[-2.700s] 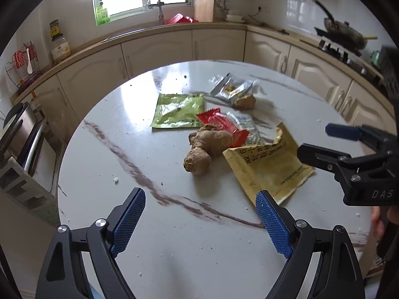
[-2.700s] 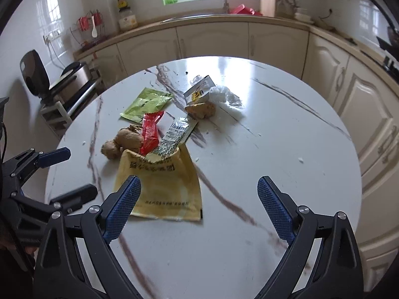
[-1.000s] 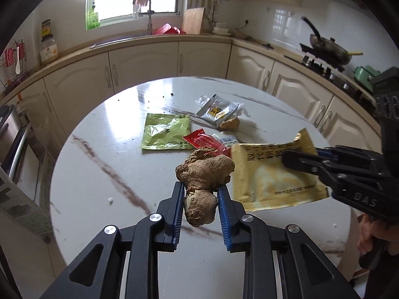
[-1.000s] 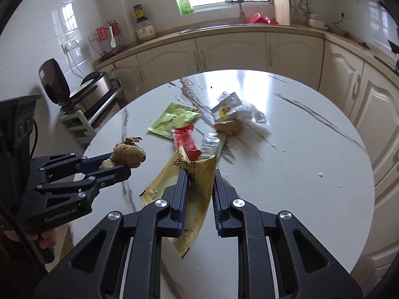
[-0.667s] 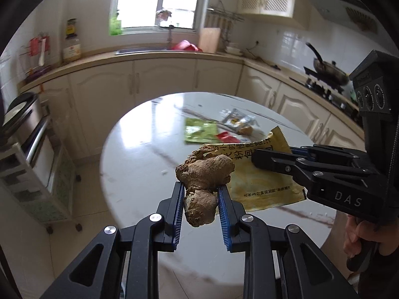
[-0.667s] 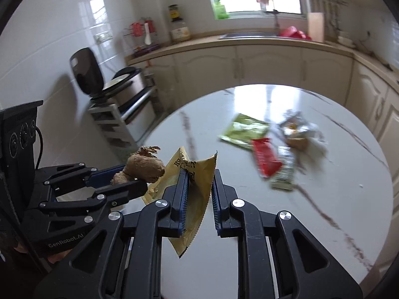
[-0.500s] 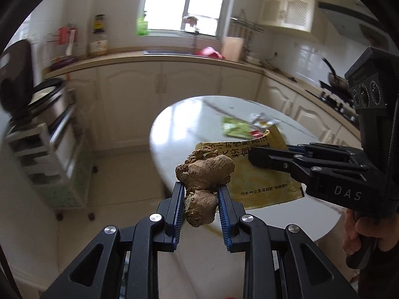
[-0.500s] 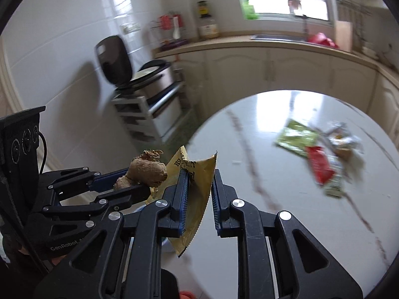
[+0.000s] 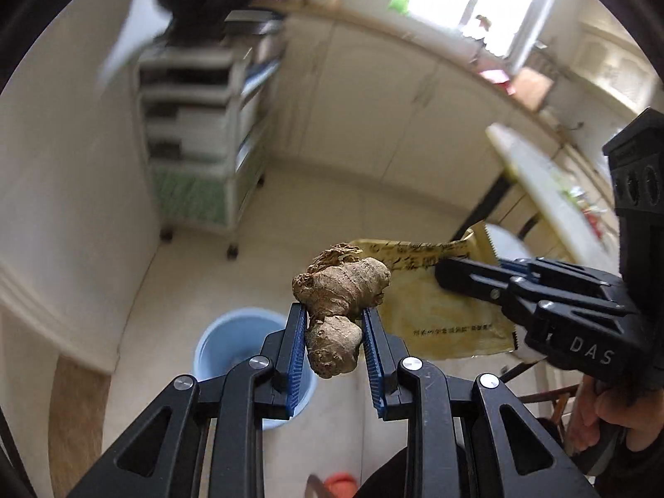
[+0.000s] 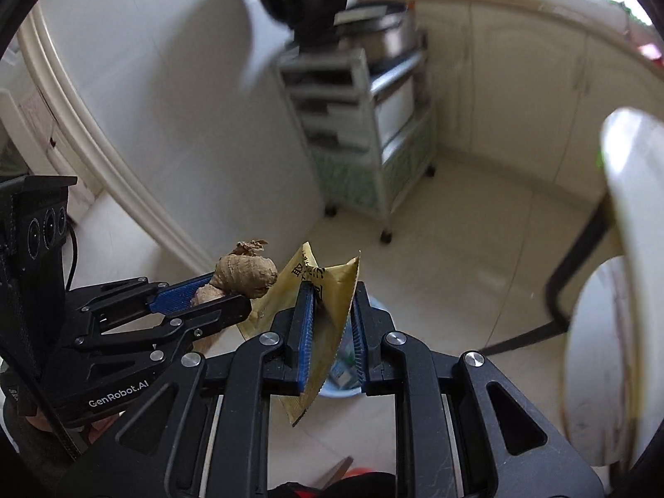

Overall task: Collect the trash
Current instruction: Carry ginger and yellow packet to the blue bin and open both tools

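Left tongs (image 9: 332, 332): clamped on ginger root (image 9: 338, 290). Right tongs (image 10: 330, 323): clamped on yellow wrapper (image 10: 328, 290). Blue bin (image 9: 232, 340) below both, presumably for dropping.

Left wrist view: close behind its tongs (image 9: 334, 332), angled down at the floor.
Right wrist view: the same, from alongside.
Shared: blue bin (image 9: 232, 340), wheeled rack (image 10: 365, 141), tabletop (image 10: 631, 174) edge.

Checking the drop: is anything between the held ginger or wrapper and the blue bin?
Nothing visible. The ginger and wrapper hang over bare floor, with the bin open below and partly hidden by the grippers.
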